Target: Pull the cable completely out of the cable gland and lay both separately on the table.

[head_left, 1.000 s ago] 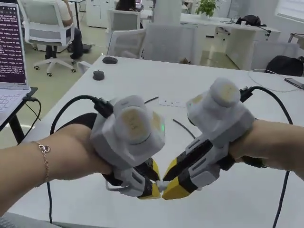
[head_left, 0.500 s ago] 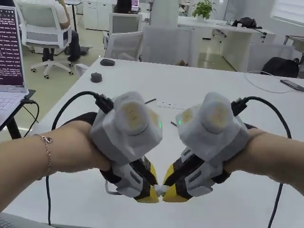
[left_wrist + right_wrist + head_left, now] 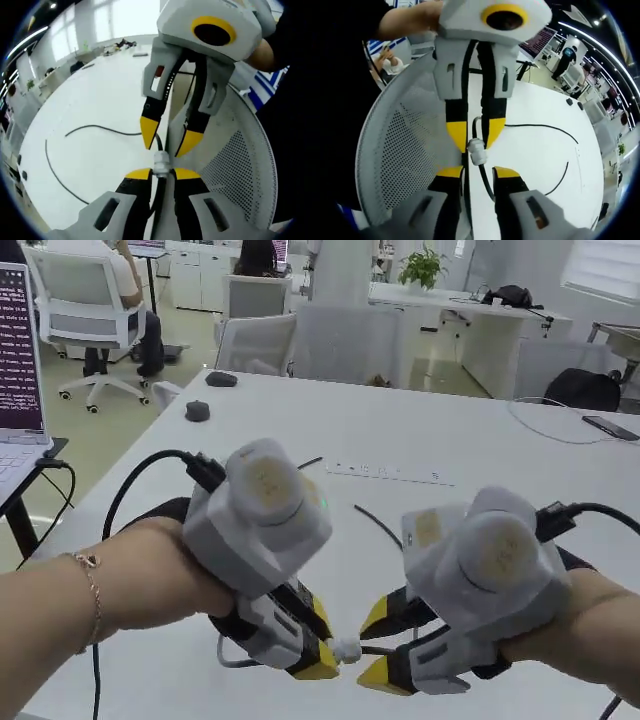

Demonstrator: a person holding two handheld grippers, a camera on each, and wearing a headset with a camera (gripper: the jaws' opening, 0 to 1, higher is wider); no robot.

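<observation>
Holding the white cable gland (image 3: 347,648) in its closed jaws, the left gripper (image 3: 162,174) is up above the table (image 3: 450,440). The jaws of the right gripper (image 3: 478,172) are apart around the black cable (image 3: 484,177). The cable is not out yet, and both must be laid down.

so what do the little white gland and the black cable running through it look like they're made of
The small white cable gland looks like moulded plastic, possibly nylon. It is opaque, with a matt-to-satin surface and crisp stepped rings. The thin black cable seems to have a rubber or PVC jacket, a smooth, dull sheath that curves without kinking. Its core is hidden.
</observation>
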